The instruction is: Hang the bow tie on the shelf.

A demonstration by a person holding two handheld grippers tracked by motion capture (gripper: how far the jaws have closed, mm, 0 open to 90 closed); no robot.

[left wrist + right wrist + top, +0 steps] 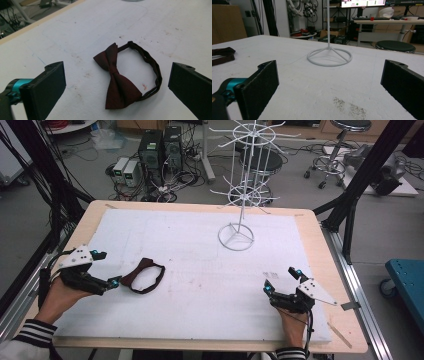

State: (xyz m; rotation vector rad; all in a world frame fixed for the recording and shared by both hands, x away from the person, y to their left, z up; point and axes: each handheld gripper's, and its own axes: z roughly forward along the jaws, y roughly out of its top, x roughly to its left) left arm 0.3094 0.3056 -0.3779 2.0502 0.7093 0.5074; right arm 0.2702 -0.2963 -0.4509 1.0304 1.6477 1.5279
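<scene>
Both hands rest at the near edge of the white mat [200, 320]: the left gripper [109, 269], jaws spread wide and empty, sits just beside a dark red bow tie [143, 275] lying flat with its strap looped. Farther right and back stands a white wire rack [242, 195], and the right gripper [282, 280] is likewise wide open, holding nothing.

Probably a lab: computer towers [160, 147] amid floor cables [175, 182], a monitor [363, 3] on a workbench.
</scene>
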